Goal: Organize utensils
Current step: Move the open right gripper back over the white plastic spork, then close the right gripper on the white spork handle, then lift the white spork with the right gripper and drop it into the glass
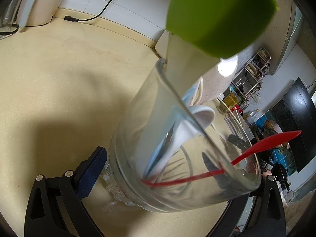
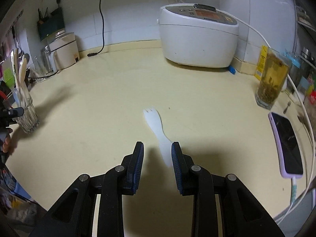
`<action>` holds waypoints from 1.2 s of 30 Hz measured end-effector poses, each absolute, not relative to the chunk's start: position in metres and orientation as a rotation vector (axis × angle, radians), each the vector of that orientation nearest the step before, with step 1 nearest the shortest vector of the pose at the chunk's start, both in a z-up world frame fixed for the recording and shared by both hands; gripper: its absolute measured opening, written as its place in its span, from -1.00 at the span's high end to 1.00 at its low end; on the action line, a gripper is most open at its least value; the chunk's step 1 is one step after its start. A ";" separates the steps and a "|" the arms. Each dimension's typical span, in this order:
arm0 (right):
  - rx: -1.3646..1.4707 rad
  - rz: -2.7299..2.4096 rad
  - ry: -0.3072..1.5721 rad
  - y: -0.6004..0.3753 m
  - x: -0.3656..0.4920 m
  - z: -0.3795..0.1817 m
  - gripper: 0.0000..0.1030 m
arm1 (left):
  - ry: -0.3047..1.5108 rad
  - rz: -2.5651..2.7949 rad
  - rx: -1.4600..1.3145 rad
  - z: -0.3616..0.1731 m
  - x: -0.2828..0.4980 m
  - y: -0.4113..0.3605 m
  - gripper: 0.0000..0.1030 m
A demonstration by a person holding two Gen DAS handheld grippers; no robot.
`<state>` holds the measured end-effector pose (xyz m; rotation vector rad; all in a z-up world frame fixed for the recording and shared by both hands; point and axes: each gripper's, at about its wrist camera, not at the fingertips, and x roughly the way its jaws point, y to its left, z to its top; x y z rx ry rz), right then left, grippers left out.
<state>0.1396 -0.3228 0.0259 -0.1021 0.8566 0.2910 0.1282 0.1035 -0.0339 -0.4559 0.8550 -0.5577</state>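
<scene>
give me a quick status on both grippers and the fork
Left gripper clamped on utensil glass. Right gripper open over white fork handle. Nothing in the way.

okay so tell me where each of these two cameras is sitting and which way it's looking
Left wrist: rides the left gripper, angled down into the glass cup of utensils clamped between its fingers.
Right wrist: rides the right gripper, angled down across the countertop at the white spork; its fingers are apart and touch nothing.
Shared: the cup of utensils, at the right view's left edge, and the beige countertop.
</scene>
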 end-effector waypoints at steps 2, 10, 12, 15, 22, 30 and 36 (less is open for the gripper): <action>-0.122 0.318 0.856 -0.316 0.153 0.025 0.43 | 0.855 -0.558 -0.456 -0.034 0.128 0.104 -0.95; -0.252 0.387 0.928 -0.279 0.201 0.015 0.43 | 0.855 -0.558 -0.456 -0.034 0.128 0.104 -0.95; -0.281 0.387 0.937 -0.274 0.206 0.014 0.43 | 0.855 -0.558 -0.456 -0.034 0.128 0.104 -0.95; -0.296 0.375 0.961 -0.270 0.213 0.008 0.43 | 0.855 -0.558 -0.456 -0.034 0.128 0.104 -0.95; -0.241 0.399 0.972 -0.272 0.214 0.005 0.48 | 0.855 -0.558 -0.456 -0.034 0.128 0.104 -0.95; -0.128 0.409 0.854 -0.273 0.196 0.029 0.58 | 0.855 -0.558 -0.456 -0.034 0.128 0.104 -0.95; 0.046 0.554 0.725 -0.256 0.177 0.071 0.58 | 0.854 -0.558 -0.456 -0.034 0.128 0.104 -0.95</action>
